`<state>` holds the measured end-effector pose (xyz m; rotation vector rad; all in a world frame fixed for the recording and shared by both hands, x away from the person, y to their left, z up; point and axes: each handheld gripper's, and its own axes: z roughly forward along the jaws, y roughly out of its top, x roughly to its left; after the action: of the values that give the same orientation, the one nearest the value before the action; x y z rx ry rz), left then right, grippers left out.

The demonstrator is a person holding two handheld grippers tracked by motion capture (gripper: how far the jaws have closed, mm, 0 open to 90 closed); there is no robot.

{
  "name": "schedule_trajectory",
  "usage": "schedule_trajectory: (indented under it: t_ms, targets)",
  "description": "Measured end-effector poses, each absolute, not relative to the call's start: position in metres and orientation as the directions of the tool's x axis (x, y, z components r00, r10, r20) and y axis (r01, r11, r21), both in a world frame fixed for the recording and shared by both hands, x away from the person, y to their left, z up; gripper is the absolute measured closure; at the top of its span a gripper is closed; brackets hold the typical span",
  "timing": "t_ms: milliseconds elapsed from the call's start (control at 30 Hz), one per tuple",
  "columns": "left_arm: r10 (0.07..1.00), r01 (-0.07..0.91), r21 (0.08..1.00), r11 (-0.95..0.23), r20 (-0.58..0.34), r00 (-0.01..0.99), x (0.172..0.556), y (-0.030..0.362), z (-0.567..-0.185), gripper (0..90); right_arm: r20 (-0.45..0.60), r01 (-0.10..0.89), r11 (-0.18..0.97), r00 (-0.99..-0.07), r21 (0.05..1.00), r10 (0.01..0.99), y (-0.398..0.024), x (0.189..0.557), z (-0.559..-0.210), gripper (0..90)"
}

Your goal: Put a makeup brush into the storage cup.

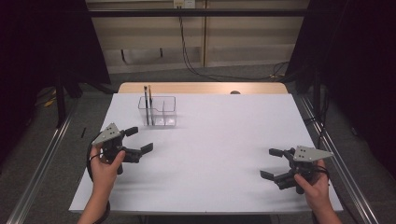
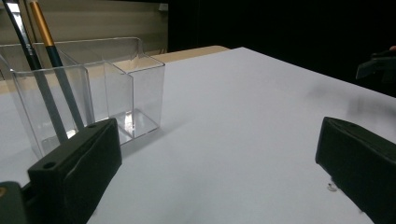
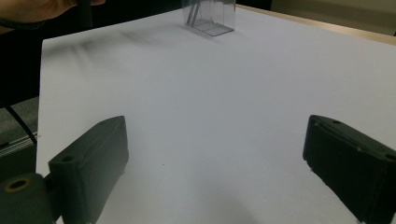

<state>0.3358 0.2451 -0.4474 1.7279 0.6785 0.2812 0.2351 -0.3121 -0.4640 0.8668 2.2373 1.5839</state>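
A clear plastic organizer point(image 1: 158, 111) with compartments stands on the white table top point(image 1: 219, 140), toward the back left. Two pencils point(image 1: 147, 105) stand upright in its left compartment; in the left gripper view they point(image 2: 46, 65) lean in the near compartment of the organizer point(image 2: 93, 88). My left gripper point(image 1: 139, 140) hovers just in front of the organizer, open, with nothing between its jaws. My right gripper point(image 1: 272, 163) is at the front right of the table, open and empty. From the right gripper view the organizer point(image 3: 208, 16) is far off at the top.
A wooden table edge point(image 1: 201, 87) shows behind the white top. Cables point(image 1: 205, 70) run over the floor at the back. Metal rails point(image 1: 42, 158) flank both sides of the table. A small dark object point(image 1: 235, 92) sits at the back edge.
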Motion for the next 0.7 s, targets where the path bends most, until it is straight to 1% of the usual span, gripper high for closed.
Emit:
schedule_trajectory:
  t_ms: [700]
  targets:
    - [0.58,0.297,0.944,-0.143,-0.163,0.798,0.32,0.258,-0.45,0.4,0.123,0.315,0.219,-0.783,0.923,0.61,-0.314,0.235,-0.464,6.5]
